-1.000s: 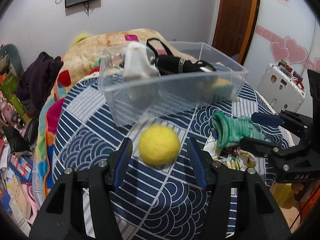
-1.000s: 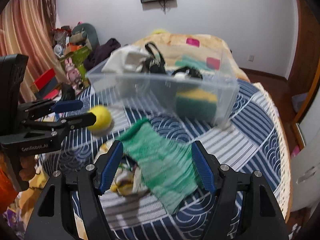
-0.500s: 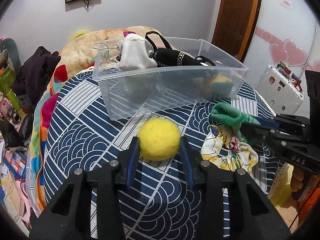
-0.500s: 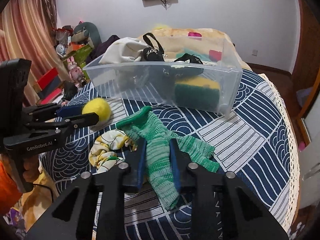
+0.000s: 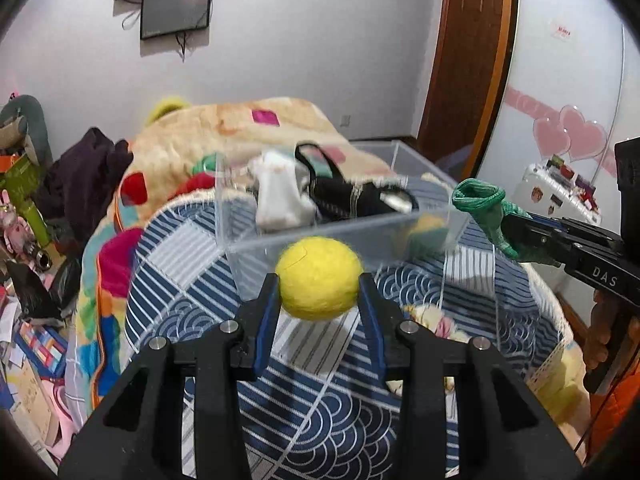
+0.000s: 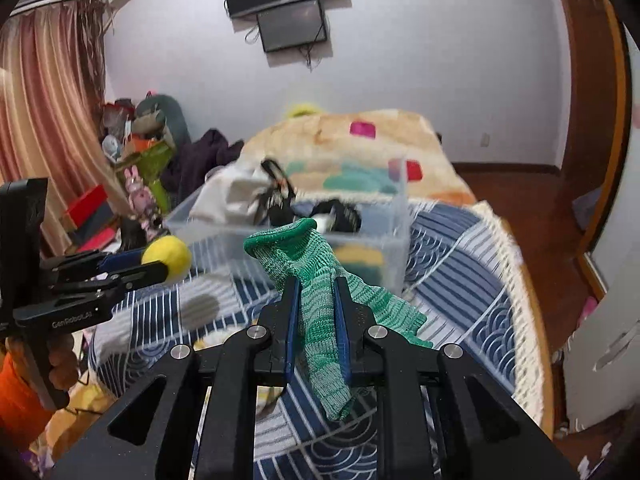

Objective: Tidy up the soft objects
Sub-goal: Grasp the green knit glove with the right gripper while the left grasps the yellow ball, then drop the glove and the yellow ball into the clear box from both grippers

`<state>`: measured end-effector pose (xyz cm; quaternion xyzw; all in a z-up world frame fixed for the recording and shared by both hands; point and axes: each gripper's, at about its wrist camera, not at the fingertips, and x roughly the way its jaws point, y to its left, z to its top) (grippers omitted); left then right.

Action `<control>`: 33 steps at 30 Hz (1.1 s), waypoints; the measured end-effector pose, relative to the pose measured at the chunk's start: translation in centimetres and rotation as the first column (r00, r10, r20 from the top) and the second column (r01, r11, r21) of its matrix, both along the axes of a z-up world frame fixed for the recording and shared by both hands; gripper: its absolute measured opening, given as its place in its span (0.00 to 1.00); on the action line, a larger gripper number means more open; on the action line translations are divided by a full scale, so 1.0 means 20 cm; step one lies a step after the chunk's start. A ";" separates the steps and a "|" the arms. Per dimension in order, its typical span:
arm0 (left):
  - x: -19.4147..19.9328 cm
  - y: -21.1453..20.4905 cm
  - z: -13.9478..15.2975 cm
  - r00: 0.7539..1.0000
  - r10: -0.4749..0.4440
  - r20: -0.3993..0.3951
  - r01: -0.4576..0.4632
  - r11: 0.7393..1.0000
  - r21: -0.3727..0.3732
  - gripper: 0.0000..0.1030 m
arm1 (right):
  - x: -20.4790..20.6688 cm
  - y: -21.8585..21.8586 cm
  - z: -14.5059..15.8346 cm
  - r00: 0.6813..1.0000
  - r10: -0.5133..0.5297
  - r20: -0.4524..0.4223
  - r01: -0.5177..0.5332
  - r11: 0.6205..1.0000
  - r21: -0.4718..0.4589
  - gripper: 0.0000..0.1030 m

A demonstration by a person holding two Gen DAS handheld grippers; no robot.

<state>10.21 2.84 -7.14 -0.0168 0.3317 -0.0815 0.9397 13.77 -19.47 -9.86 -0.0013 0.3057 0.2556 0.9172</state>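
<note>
Yellow fuzzy felt ball sits pinched in the left gripper, jaws closed snug on both sides, held up off the navy wave-patterned bedspread. Over on the right gripper, jaws are clamped tight on a green knitted sock, cuff up, toe drooping. Just beyond both, the clear plastic bin sits on the bed, with soft items inside.

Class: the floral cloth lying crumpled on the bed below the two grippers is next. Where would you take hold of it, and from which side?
Grip a raised fold of the floral cloth, coming straight down from above. It lies crumpled and flat on the blue patterned bedspread, so nothing offers a side edge; its bunched folds stand up enough for fingers to pinch. Most of it is hidden behind the left gripper, so the best fold cannot be picked yet.
</note>
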 end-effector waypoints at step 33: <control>0.49 -0.14 -0.05 1.000 0.007 -0.012 -0.007 1.000 0.009 0.37 | 0.46 0.23 0.01 0.997 -0.074 0.006 0.074 0.993 -0.087 0.15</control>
